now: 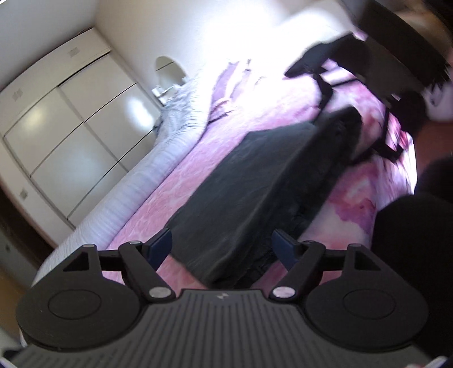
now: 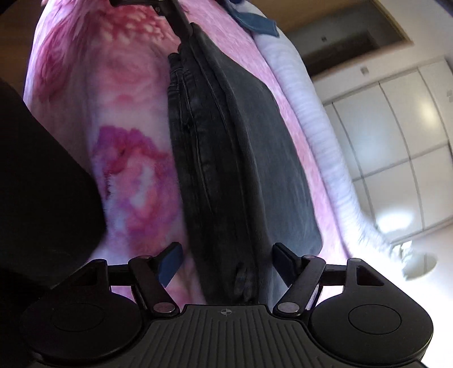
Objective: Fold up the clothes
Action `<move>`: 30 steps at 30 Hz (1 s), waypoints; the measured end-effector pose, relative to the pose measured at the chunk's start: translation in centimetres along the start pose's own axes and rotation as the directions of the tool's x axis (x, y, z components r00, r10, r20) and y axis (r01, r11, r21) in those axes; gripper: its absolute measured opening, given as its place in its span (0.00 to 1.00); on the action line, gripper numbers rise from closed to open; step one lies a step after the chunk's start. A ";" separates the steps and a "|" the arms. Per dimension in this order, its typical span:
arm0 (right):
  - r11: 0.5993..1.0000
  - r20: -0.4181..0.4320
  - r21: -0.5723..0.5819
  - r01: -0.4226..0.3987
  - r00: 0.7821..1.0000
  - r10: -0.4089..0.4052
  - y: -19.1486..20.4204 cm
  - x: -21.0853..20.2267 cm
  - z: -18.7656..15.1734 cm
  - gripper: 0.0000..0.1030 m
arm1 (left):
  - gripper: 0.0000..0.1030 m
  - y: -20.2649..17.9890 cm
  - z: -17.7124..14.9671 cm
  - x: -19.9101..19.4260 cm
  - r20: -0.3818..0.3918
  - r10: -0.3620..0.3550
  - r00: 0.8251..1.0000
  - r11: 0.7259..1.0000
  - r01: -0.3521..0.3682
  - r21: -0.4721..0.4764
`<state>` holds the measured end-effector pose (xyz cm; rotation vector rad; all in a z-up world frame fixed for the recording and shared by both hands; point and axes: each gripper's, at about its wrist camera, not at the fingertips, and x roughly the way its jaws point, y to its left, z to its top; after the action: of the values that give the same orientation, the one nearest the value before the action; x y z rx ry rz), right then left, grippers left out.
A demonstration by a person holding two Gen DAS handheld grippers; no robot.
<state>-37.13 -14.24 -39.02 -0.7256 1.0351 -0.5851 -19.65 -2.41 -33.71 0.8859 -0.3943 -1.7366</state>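
A pair of dark grey jeans (image 1: 254, 175), folded into a long strip, lies on a pink flowered bedspread (image 1: 354, 203). My left gripper (image 1: 223, 243) is open just above the strip's near end, its blue pads wide apart and not pressing on the cloth. At the far end the right gripper's fingers (image 1: 308, 63) show as a blurred dark shape. In the right wrist view the jeans (image 2: 226, 141) run away from me. My right gripper (image 2: 228, 260) is open with the jeans' end between its spread fingers. A blue pad (image 2: 254, 24) of the left gripper shows at the top.
A white ruffled cover (image 1: 158, 158) runs along the bed's far side, with a white wardrobe (image 1: 65, 127) behind it. A person's dark clothing (image 1: 419, 254) stands at the bed's near edge, seen also (image 2: 42, 184) from the right. Brown floor (image 1: 433, 136) shows beyond the bed's corner.
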 end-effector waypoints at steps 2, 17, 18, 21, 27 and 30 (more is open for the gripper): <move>0.997 -0.002 0.066 -0.027 1.000 0.027 -1.5 0.6 0.3 0.38 | 0.73 -1.3 0.4 1.0 -0.005 0.000 1.000 0.996 0.000 0.087; 0.983 0.051 0.181 -0.015 0.999 0.005 -3.0 -1.8 -0.2 0.34 | 0.56 -4.4 1.3 10.2 -0.160 0.060 0.985 0.935 0.000 0.354; 0.986 0.050 0.166 0.007 0.999 -0.015 -2.1 -1.7 -0.6 0.42 | 0.51 -4.4 1.3 10.3 -0.163 0.047 0.985 0.938 0.013 0.347; 0.990 0.019 0.125 0.070 0.997 -0.073 0.1 -0.9 -1.5 0.50 | 0.48 -4.4 1.2 10.6 -0.168 0.030 0.985 0.946 0.026 0.322; 0.990 0.075 0.035 0.137 0.987 -0.140 1.5 1.1 -2.2 0.56 | 0.47 -3.3 1.7 11.8 -0.205 -0.014 0.979 0.965 0.067 0.255; 0.992 0.106 0.088 0.092 0.989 -0.101 -0.2 1.8 -2.8 0.54 | 0.44 -2.6 2.0 12.2 -0.221 -0.044 0.974 0.967 0.097 0.237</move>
<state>-39.01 -16.43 -40.80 -0.7301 0.8723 -0.6608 -24.38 -13.10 -38.55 1.2687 -0.4451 -1.6581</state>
